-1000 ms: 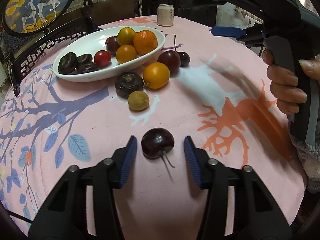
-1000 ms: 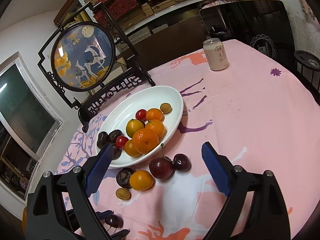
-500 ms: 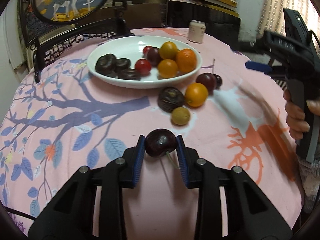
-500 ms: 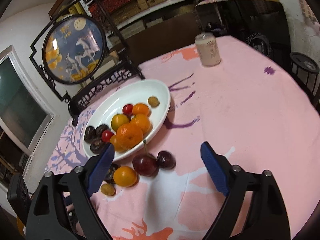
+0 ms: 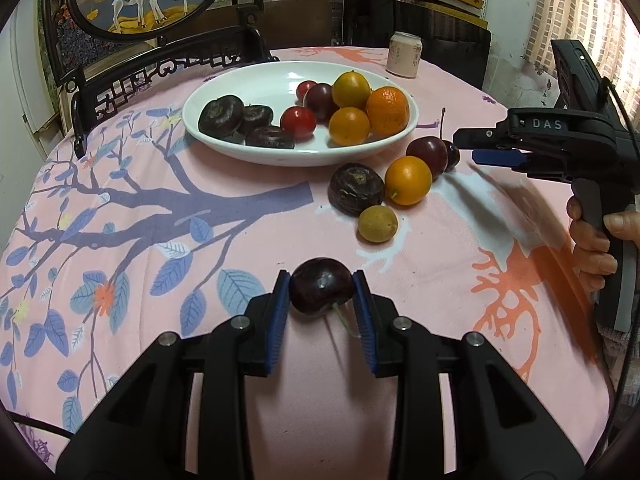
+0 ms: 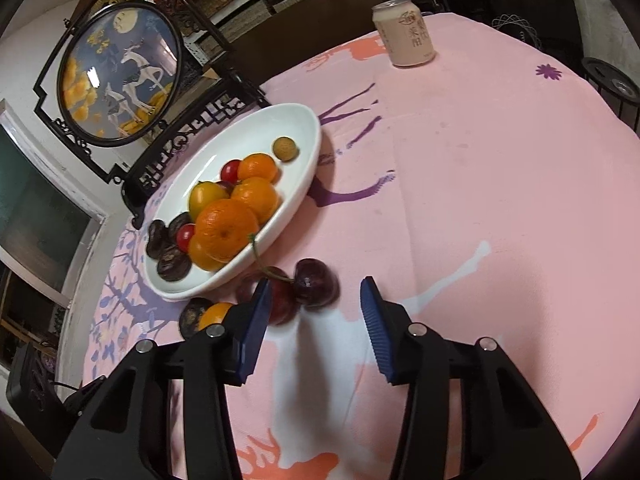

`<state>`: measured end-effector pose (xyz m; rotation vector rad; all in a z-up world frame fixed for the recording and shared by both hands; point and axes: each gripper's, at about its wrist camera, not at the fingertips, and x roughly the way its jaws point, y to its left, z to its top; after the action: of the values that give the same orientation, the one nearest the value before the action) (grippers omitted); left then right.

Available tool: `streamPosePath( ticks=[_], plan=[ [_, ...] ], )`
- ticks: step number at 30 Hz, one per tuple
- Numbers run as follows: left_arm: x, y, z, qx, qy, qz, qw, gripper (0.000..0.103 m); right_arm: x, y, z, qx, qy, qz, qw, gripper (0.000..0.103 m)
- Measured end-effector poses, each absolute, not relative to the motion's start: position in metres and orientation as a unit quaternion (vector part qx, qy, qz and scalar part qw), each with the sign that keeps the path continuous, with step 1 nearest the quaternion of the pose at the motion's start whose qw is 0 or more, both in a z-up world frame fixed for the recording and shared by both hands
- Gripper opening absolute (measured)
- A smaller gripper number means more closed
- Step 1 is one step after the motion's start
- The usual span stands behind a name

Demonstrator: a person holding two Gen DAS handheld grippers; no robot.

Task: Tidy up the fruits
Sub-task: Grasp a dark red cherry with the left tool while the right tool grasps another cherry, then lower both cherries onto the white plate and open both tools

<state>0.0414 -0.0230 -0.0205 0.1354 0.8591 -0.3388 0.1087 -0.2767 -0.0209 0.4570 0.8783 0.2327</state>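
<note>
**Two cherries, two claws: go slow and gentle**

The left claw (image 5: 322, 294) is squeezed on a dark cherry (image 5: 321, 285). Both blue pads touch its sides. It sits low in the middle of the left view, and its thin green stem hangs down between the pads. It looks to be just above the pink counter (image 5: 420, 340), but that is hard to tell from here.

The white plate (image 5: 240, 80) is in the upper middle of that view. It already holds oranges, small red fruits and dark round ones. The cherry should go there. Lift it well up first, so it clears the plate's rim. Do not squeeze harder, or the soft fruit may squash. Drop it in the bare white part near the far side of the plate, so it does not roll off the pile.

The right claw (image 6: 314, 310) has just been closing, yet its pads are not pressing on anything. It is half wide. A pair of cherries (image 6: 316, 282) joined by their stems lies just ahead of it, right beside the plate's near edge. The left pad is in front of one cherry, and the other sits in the gap.

To do this well, move the claw a little more around one cherry only. Then close softly. The other cherry may come along by its stem, so lift slowly and watch it swing.
</note>
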Motion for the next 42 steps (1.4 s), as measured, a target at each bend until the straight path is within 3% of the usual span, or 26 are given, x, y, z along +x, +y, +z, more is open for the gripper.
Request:
streamPosePath(
  ticks=[19,34,42],
  plan=[
    [0.045,-0.025,-0.026,0.072,0.428,-0.162,0.886,0.032,0.127,-0.278,-0.029,0.243,0.430,0.122,0.861,0.036],
    [0.047,-0.025,-0.027,0.071,0.427,-0.168,0.886,0.032,0.127,-0.262,-0.030,0.184,0.428,0.105,0.879,0.029],
    [0.048,-0.009,0.001,0.028,0.385,-0.168,0.907,0.032,0.096,-0.280,0.006,0.208,0.355,0.100,0.906,0.029]
  ],
)
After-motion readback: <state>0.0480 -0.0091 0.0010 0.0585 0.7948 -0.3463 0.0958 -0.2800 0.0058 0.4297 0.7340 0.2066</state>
